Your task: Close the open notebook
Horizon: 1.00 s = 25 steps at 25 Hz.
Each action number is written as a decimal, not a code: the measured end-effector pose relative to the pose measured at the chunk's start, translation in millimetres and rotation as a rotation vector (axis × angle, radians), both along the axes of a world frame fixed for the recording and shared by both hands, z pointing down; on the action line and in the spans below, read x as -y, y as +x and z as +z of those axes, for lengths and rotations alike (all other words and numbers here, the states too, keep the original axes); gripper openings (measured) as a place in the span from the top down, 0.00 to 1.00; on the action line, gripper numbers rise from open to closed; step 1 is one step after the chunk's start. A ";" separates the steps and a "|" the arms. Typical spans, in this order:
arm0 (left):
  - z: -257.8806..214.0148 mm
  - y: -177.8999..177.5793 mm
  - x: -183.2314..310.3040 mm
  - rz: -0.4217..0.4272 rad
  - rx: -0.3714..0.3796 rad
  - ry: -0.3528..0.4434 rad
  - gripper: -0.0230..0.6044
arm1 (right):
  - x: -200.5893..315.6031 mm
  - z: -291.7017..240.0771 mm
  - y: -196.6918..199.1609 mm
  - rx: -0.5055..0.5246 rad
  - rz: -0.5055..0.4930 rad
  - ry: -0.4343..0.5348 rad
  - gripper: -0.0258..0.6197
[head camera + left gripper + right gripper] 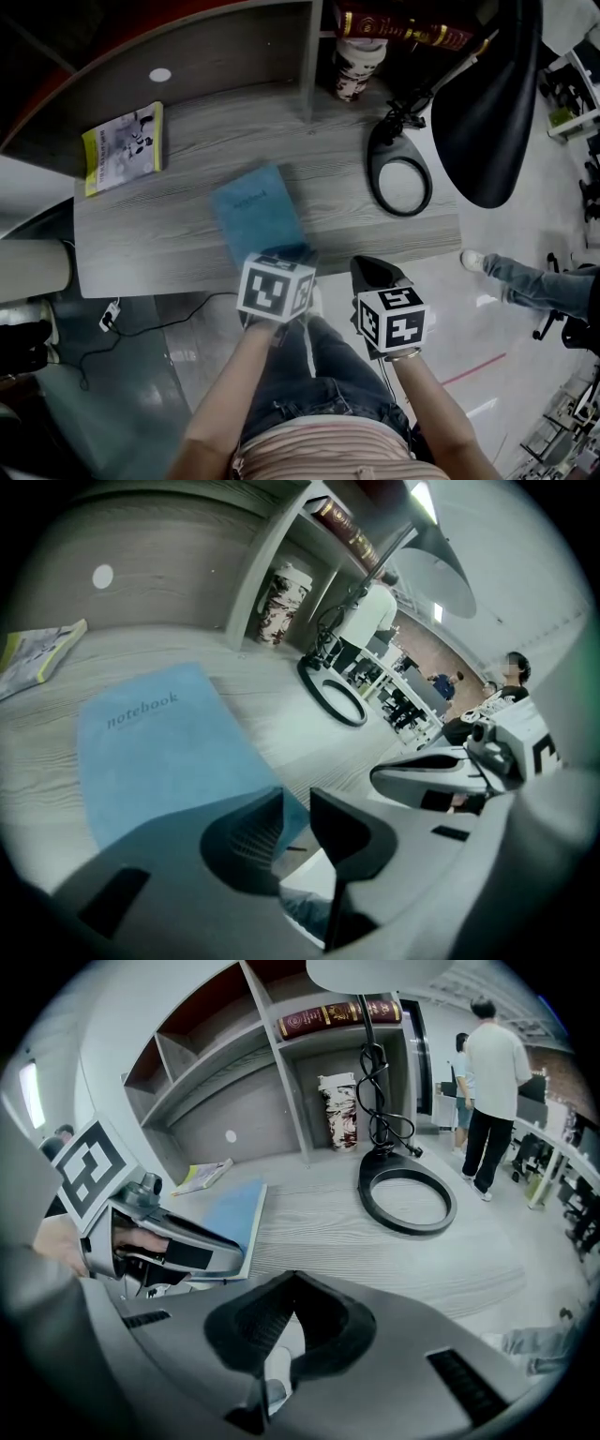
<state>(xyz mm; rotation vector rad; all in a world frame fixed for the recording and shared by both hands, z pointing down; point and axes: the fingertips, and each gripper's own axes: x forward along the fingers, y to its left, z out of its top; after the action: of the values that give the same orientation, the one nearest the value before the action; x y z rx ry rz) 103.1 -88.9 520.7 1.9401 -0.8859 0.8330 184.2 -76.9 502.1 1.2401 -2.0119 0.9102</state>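
Note:
The blue notebook (258,211) lies shut and flat on the grey wooden desk (178,234), its cover with the word "notebook" facing up (159,752). My left gripper (286,255) hovers at the notebook's near edge, just off the desk front. Its jaws stand a narrow gap apart with nothing between them (297,803). My right gripper (375,274) hangs to the right of it, in front of the desk edge. Its fingertips meet, holding nothing (292,1277). In the right gripper view the left gripper (141,1241) covers the notebook's (220,1218) near corner.
A yellow-edged booklet (122,148) lies at the desk's far left. A black ring-shaped lamp base (400,173) with cable sits at the right, its dark head (487,103) overhanging. A patterned cup (358,66) and a red book (403,28) stand on shelves. A person (487,1082) stands beyond.

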 end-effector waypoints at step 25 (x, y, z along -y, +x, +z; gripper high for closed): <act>1.3 -3.1 0.4 0.023 -0.005 0.024 0.84 | 8.6 -13.7 -7.7 0.029 0.000 0.043 0.95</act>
<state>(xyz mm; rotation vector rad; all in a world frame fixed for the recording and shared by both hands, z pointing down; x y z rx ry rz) 100.0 -89.3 522.0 1.9760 -0.8763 0.8344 176.5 -85.5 488.4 1.2571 -2.0647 0.8941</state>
